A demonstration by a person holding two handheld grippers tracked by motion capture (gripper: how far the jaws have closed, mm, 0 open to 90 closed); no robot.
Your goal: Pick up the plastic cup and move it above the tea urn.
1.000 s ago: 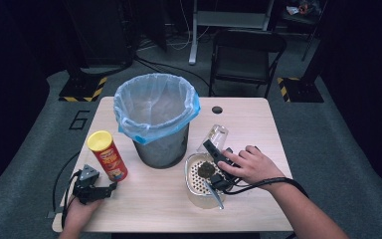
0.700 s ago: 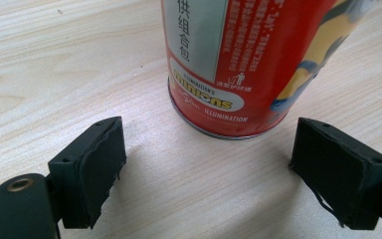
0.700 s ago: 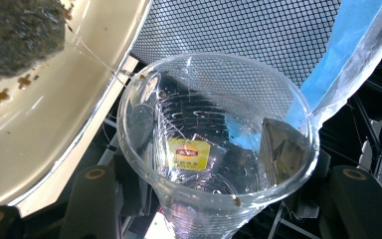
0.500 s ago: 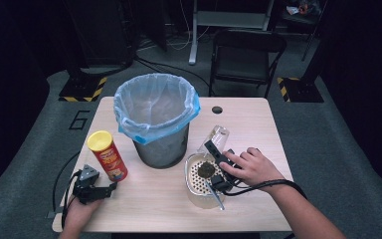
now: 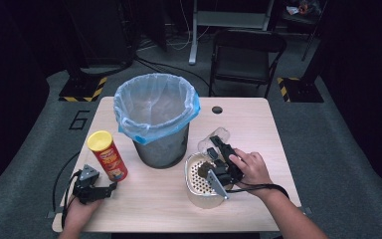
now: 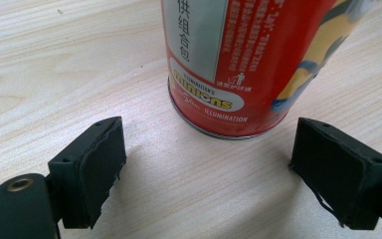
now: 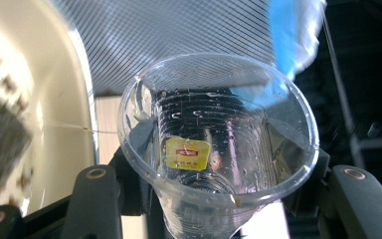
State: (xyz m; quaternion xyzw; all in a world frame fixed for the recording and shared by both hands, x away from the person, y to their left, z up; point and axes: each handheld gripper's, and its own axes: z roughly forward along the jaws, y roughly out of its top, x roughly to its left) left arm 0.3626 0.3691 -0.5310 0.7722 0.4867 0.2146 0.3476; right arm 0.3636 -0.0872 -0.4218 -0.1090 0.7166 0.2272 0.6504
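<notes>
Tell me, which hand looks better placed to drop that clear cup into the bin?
Probably the right: its gripper is shut on the clear cup beside the bin. The left gripper sits open by the red can.

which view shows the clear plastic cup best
The right gripper view: the clear plastic cup sits close up between the right gripper's jaws, a yellow tag stuck inside. The high view shows it small and see-through beside the strainer bowl. The left gripper view faces the red can.
</notes>
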